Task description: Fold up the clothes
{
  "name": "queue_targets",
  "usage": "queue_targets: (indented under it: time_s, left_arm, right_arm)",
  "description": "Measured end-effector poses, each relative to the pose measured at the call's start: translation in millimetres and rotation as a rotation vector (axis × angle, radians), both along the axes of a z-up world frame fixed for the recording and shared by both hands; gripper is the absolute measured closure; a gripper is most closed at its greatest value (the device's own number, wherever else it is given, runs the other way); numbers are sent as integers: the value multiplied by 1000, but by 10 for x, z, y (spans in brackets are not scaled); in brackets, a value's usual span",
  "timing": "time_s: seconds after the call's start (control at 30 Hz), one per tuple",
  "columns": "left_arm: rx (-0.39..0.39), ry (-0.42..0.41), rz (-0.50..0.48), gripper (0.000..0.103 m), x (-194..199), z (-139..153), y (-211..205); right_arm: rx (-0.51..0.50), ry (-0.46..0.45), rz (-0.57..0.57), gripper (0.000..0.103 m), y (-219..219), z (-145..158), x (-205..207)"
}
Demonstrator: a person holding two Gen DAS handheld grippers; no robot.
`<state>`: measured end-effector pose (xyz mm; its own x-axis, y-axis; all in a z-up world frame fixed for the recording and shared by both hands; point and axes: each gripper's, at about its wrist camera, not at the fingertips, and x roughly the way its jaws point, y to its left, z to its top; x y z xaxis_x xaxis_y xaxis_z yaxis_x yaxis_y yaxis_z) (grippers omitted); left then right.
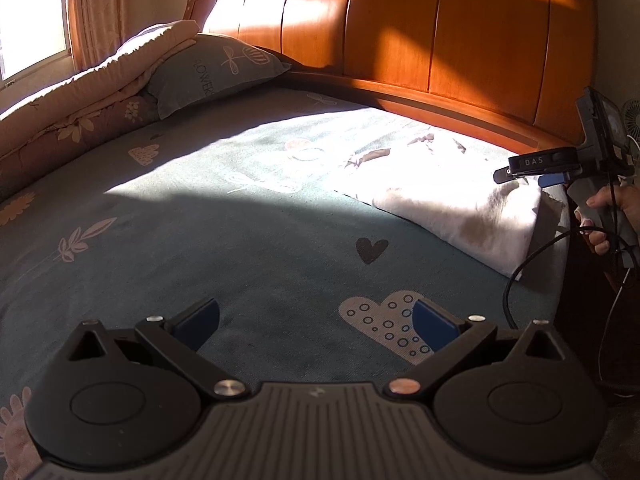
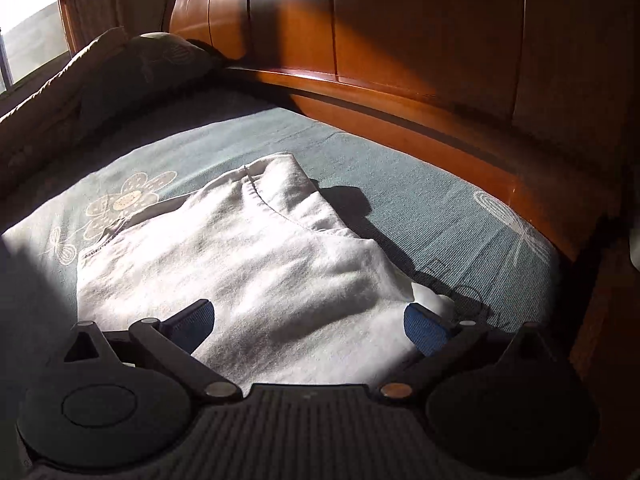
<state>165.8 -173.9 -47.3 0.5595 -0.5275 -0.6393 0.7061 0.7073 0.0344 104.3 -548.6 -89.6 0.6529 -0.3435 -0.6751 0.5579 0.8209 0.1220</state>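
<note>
Both grippers sit right up close with their jaws spread wide and nothing pinched in either one. Left gripper [image 1: 316, 322] hangs over bare teal bed sheet [image 1: 240, 248], right above a bubbly cloud print. Right gripper [image 2: 310, 324] hovers over the near edge of a white garment [image 2: 248, 264], which lies folded flat on the bed in a patch of sun; the blue pads [image 2: 424, 328] aren't pressing on the cloth. From the left wrist view a hand [image 1: 612, 216] shows at the right edge, gripping the other tool's handle. Further back there's a pillow [image 1: 216, 72] beside a rolled quilt [image 1: 92, 92], then the wooden headboard [image 1: 400, 32] and a curtained window.
</note>
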Motion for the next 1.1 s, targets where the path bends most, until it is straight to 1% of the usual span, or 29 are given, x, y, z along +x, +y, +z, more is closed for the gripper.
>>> queue_targets:
  time_s: [0.07,0.2,0.27,0.37,0.47,0.57,0.67,0.77,0.9,0.97,1.1]
  left_arm:
    - [-4,8,1,1,2,17,-24]
    - [-17,33,-4,1,-11,71,-105]
    - [-18,40,-11,1,-32,105,-160]
    - [-28,39,-32,1,-91,176,-236]
    - [-37,67,-58,1,-152,267,-333]
    - [-57,70,-64,1,-222,347,-382]
    - [-73,74,-62,1,-284,425,-421]
    - [-77,102,-82,1,-325,465,-463]
    - [-37,153,-51,1,-352,443,-553]
    - [-44,184,-49,1,-369,425,-554]
    - [-57,213,-53,1,-394,423,-535]
  right_arm:
    - [-16,31,55,0,229,104,-120]
    - [-14,80,96,0,670,295,-366]
    - [0,86,99,0,857,390,-481]
    - [-23,101,102,0,1097,509,-614]
    - [-35,94,105,0,1268,617,-734]
    - [-30,82,108,0,1389,701,-857]
    - [-52,76,103,0,1500,770,-959]
    - [-70,79,98,0,1601,825,-1055]
    - [-91,70,103,0,1712,885,-1161]
    - [-102,64,104,0,1765,915,-1204]
    - [-124,59,105,0,1837,956,-1254]
